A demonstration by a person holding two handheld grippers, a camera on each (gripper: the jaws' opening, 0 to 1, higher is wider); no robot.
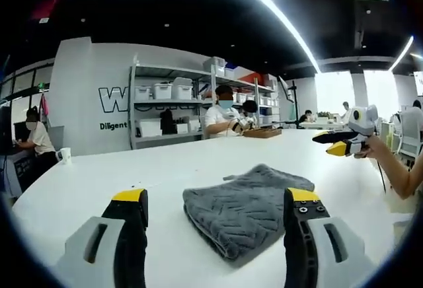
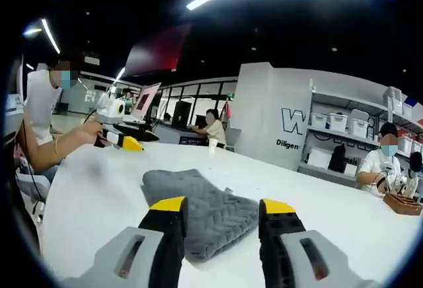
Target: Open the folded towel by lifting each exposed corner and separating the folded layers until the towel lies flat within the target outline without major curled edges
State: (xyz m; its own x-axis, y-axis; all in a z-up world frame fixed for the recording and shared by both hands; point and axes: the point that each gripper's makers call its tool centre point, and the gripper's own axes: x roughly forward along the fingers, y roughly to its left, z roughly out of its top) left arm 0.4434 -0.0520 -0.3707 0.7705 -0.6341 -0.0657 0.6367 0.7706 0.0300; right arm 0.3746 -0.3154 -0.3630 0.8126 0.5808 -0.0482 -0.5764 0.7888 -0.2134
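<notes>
We are holding the left gripper (image 1: 217,210) and the right gripper (image 2: 221,215) with jaws spread and empty, just short of the folded grey towel (image 1: 248,209) lying on the white table (image 1: 132,169). It looks soft, light and limp, so we are judging a loose corner at the fold's edge best to pinch.

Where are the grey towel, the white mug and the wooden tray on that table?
grey towel (image 1: 248,209), left gripper view, middle of its top layer.
white mug (image 1: 65,154), left gripper view, its side wall.
wooden tray (image 2: 403,204), right gripper view, its near side wall.
</notes>
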